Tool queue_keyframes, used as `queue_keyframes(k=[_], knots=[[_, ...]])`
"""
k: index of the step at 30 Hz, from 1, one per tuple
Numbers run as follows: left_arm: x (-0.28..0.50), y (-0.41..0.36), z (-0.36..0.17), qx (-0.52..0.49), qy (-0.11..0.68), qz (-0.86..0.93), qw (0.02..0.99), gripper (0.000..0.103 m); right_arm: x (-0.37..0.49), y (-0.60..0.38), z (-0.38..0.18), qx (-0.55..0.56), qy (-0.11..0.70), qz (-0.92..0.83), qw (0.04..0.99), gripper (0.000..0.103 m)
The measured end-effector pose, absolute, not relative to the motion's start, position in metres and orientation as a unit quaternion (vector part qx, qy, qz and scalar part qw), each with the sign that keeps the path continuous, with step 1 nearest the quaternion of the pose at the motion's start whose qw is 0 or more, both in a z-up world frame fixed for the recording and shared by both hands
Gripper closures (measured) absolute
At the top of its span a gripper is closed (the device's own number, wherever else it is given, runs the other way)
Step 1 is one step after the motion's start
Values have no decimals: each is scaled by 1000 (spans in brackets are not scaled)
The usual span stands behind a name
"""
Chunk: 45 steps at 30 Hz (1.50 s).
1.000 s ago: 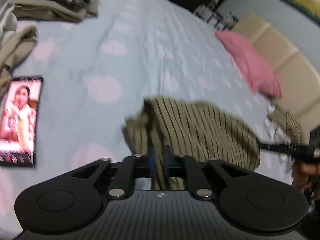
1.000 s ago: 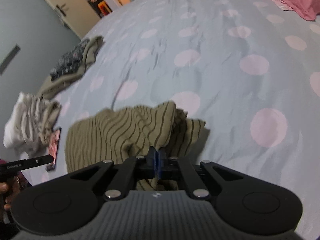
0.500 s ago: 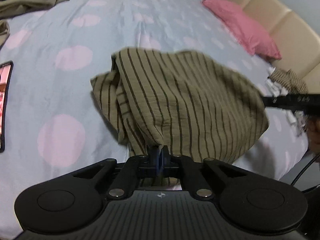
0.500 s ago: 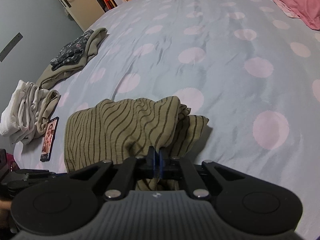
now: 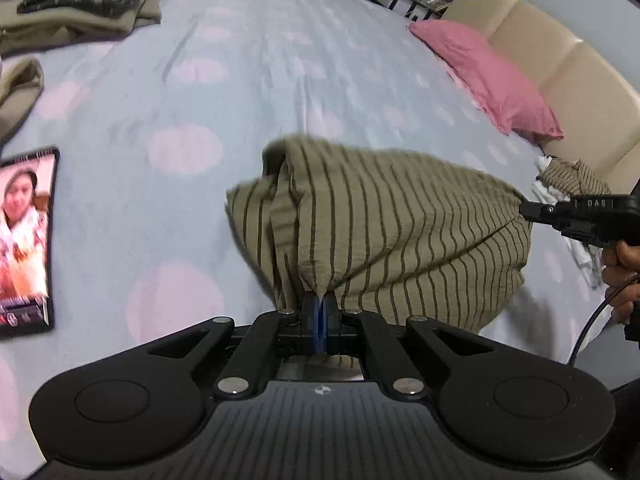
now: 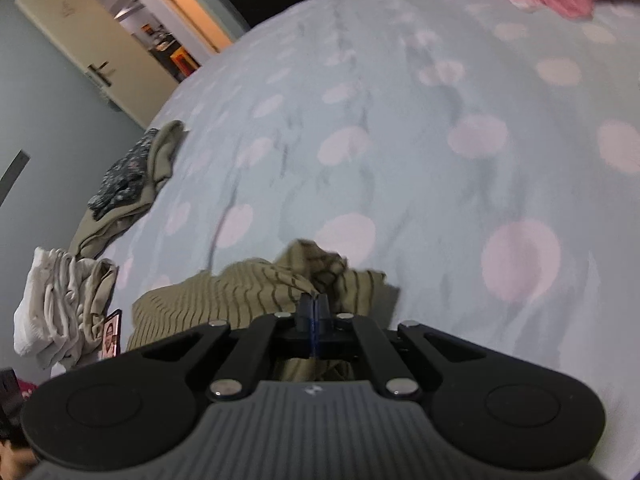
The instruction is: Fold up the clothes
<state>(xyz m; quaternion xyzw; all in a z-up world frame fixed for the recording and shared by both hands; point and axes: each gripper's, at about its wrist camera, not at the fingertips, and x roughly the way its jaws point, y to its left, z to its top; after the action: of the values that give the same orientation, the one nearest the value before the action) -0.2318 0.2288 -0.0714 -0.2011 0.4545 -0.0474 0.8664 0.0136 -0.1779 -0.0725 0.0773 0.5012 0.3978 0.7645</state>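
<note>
Olive striped garment [image 5: 400, 232]: light, limp crinkled cloth; sags between holds. Left gripper [image 5: 319, 312] and right gripper [image 6: 314, 312] each pinch an edge; grip corners

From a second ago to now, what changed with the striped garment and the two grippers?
The left gripper, open around a fold a second ago, has closed on the striped garment. The cloth, bunched then, now hangs spread between it and the right gripper, which stayed shut on the opposite edge. The phone, the folded pile and the pink pillow lie as before.
</note>
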Motion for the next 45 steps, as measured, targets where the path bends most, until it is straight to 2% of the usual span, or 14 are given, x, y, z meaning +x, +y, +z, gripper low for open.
queue_keyframes(k=[4, 12, 16, 18, 19, 20, 25, 28, 30, 32, 36, 38, 39, 45], knots=[[-238, 239, -58, -242, 428, -48, 869, 100, 18, -191, -77, 103, 521, 395, 750, 55], [-236, 227, -57, -217, 436, -51, 872, 100, -16, -189, -68, 28, 502, 460, 732, 56], [-228, 214, -76, -190, 465, -62, 862, 90, -42, -168, -81, -35, 488, 485, 725, 51], [-225, 212, -86, -192, 483, -75, 851, 92, -51, -156, -92, -66, 495, 491, 714, 78], [-224, 211, -91, -194, 492, -82, 845, 103, -51, -154, -96, -59, 511, 494, 701, 99], [-225, 212, -91, -203, 492, -91, 842, 103, -51, -153, -97, -50, 523, 499, 689, 100], [-241, 219, -66, -203, 453, -128, 859, 103, -32, -175, -72, 49, 522, 550, 649, 100], [-248, 218, -73, -183, 478, -125, 850, 103, -16, -190, -74, 100, 544, 553, 624, 97], [-251, 218, -83, -174, 506, -119, 836, 103, -13, -189, -88, 34, 559, 508, 654, 90], [-252, 219, -81, -178, 499, -116, 840, 103, -19, -184, -91, -54, 545, 475, 689, 70], [-252, 216, -44, -157, 411, -115, 890, 102, -31, -177, -58, -88, 456, 493, 735, 62], [-241, 208, -29, -127, 368, -112, 914, 87, -38, -171, -41, -84, 396, 507, 761, 50], [-233, 202, -24, -112, 353, -111, 922, 80, -41, -164, -35, -84, 365, 511, 774, 48], [-183, 164, -27, -42, 338, -99, 935, 79, -55, -91, -48, -158, 303, 496, 798, 63]])
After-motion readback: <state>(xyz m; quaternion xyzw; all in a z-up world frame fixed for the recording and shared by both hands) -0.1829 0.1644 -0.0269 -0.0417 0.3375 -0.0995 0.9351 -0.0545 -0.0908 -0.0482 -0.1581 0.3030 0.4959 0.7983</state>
